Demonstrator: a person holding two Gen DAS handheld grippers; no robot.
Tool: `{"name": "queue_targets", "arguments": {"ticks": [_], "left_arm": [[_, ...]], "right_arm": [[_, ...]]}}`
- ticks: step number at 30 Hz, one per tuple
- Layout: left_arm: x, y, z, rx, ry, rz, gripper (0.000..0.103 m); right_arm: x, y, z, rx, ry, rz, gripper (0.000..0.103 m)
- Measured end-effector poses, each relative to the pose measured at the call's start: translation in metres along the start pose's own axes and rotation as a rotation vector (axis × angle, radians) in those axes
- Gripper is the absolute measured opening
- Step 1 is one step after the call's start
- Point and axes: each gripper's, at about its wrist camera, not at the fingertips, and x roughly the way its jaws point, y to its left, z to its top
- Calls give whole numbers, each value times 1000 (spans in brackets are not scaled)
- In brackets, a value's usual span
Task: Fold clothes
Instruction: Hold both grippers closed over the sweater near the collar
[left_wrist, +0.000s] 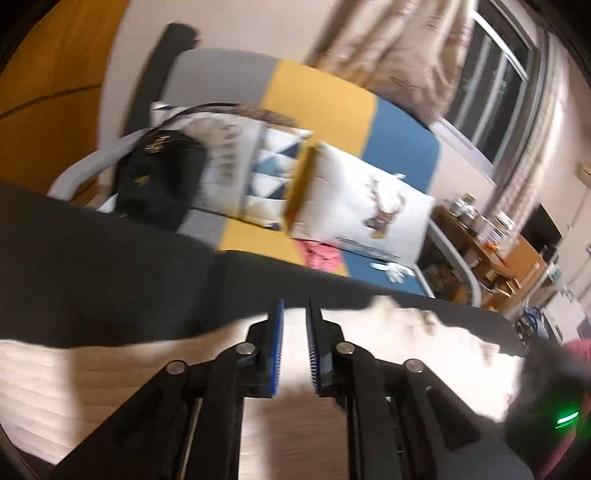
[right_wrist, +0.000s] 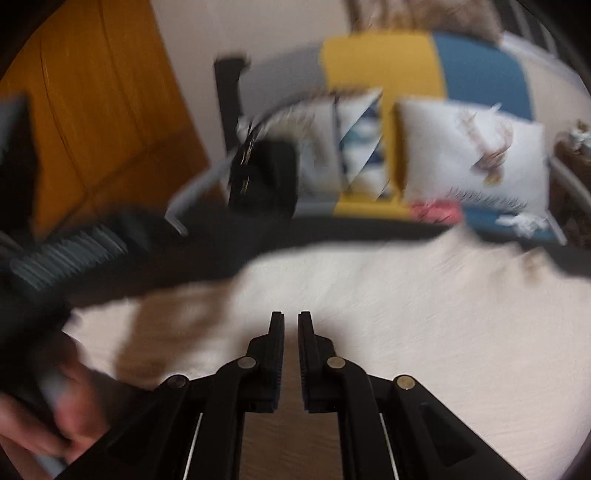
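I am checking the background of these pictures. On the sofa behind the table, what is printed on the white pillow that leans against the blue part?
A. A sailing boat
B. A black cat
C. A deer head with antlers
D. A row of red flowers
C: the white pillow against the blue part of the sofa carries a brown deer head with antlers; the right wrist view shows the same print, blurred.

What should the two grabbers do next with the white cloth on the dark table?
Probably lower both onto the white cloth and pinch an edge. The left gripper is slightly open with nothing between its pads, the right gripper looks nearly shut and empty, and the cloth lies spread out beneath both.
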Motion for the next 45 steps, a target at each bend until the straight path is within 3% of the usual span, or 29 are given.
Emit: {"name": "queue_targets", "arguments": {"ticks": [2, 6, 8, 10, 13, 14, 18, 21, 24, 28, 34, 38, 43, 45], "left_arm": [[22, -26, -3, 20, 52, -42, 19], [78, -65, -23, 101, 132, -14, 19], [92, -72, -30, 147, 151, 16, 19], [109, -64, -33, 116, 227, 17, 18], [114, -51, -34, 51, 227, -32, 18], [112, -51, -36, 49, 223, -33, 18], [111, -52, -43, 59, 209, -24, 18], [114, -50, -42, 47, 208, -35, 18], [114, -45, -40, 19, 207, -61, 18], [113, -44, -42, 12, 204, -67, 18], [112, -46, -43, 22, 200, -56, 18], [112, -46, -44, 26, 196, -52, 18], [112, -48, -45, 34, 192, -43, 18], [112, -48, -45, 34, 192, -43, 18]], "right_arm": [[-13, -35, 9, 63, 5, -55, 6], [-23, -132, 12, 313, 48, -74, 8], [-19, -148, 13, 291, 54, -66, 8], [-9, -160, 16, 268, 82, -60, 8], [15, -175, 19, 232, 154, -54, 7], [20, -182, 17, 223, 178, -65, 0], [11, -231, 15, 263, 113, -135, 0], [9, -259, 13, 329, 83, -121, 0], [5, -263, 17, 349, 66, -130, 0], [-20, -261, 11, 405, -29, -79, 4], [6, -268, 11, 363, 61, -85, 0], [8, -291, 13, 428, 14, -145, 0], [10, -273, 20, 350, 25, -238, 0], [-1, -270, 15, 394, 3, -172, 1]]}}
